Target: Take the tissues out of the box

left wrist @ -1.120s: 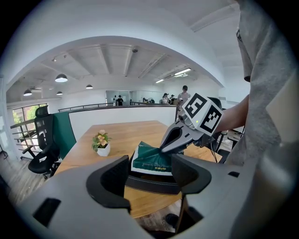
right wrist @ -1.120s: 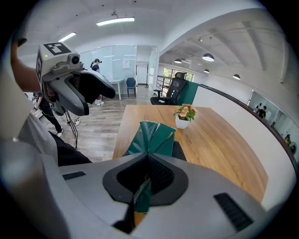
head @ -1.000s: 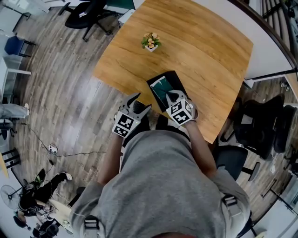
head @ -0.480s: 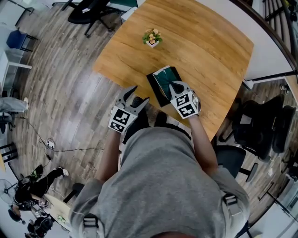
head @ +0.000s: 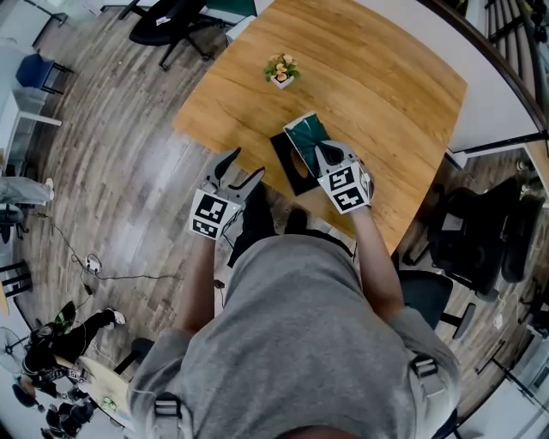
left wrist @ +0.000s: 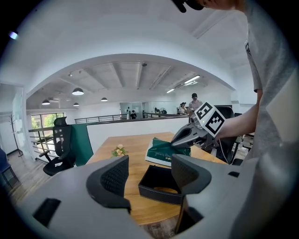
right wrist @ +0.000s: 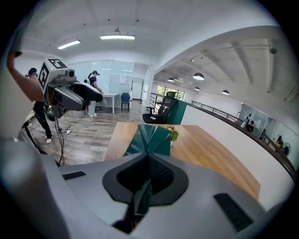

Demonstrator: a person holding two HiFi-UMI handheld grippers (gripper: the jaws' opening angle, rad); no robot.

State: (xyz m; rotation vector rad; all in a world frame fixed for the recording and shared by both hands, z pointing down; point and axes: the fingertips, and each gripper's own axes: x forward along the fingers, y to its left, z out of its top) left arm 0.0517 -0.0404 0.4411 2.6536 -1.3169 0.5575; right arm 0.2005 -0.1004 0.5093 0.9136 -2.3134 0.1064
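Note:
A black open-topped box sits near the front edge of the wooden table. My right gripper is shut on a corner of the dark green tissue pack, which hangs tilted above the box. In the right gripper view the pack sticks out beyond the closed jaws. My left gripper is open and empty, off the table's front left edge. In the left gripper view the box shows empty between the spread jaws, with the pack and right gripper above it.
A small potted flower stands further back on the table. The table's left edge drops to wood flooring. Office chairs stand at the far left and at the right.
The right gripper has risen with the green pack, lifting it out of the black box. The left gripper has risen and drifted left, still open.

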